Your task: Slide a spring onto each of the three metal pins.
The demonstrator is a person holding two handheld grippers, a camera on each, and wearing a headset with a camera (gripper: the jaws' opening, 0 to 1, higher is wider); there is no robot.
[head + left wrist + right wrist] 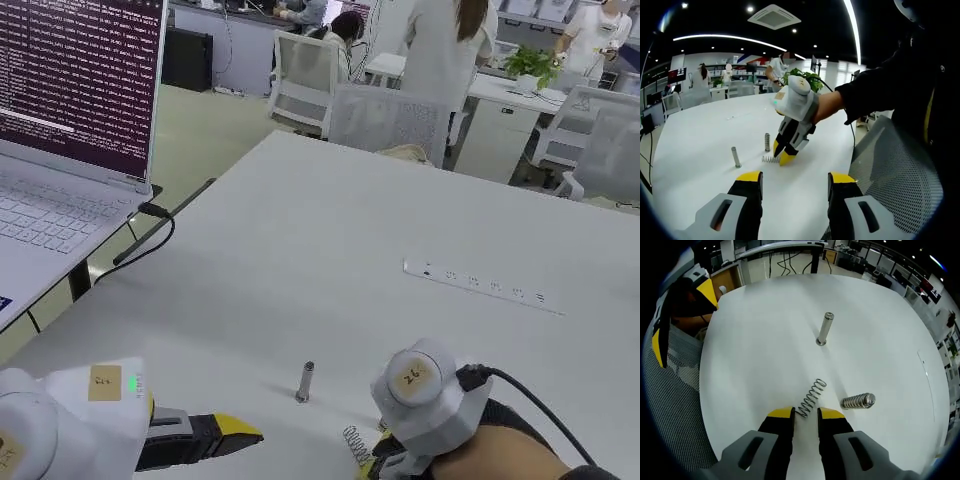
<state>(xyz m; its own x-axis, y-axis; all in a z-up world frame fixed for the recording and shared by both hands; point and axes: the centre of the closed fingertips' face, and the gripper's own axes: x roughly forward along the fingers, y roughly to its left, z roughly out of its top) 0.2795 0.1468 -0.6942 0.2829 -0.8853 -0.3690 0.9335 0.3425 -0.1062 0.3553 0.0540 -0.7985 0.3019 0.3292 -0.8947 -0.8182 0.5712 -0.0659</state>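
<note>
Right gripper [805, 415]: jaws a narrow gap apart, low over the white table [755, 340], nothing clamped. The near end of the loose spring [811, 396] lies flat between the tips, and the gap looks wider than the coil; can't tell if a pad touches it. Left gripper [795, 182]: jaws wide apart, empty, off to one side of the work. Its view catches the right gripper side-on, tips down at the table with the loose spring running away from them, and the person's dark sleeve [880, 95] behind it. Just beside the loose spring in the right gripper view sits the sprung pin [857, 401], coil already on it. The fisheye makes it look tipped there, but the left gripper view has it standing upright close behind the right gripper's tips. Farther out, apart from both, is the bare pin [824, 329], upright on the table with no coil on it. Head view puts the bare pin between the two grippers and a little beyond them, with the loose spring right at the right gripper's body. Head view also adds the far stuff: power strip [480, 285] flat on the table, open laptop [60, 150] at the left edge with a cable [150, 235] hanging off it, then office chairs [300, 75] and people [440, 50] past the table.
</note>
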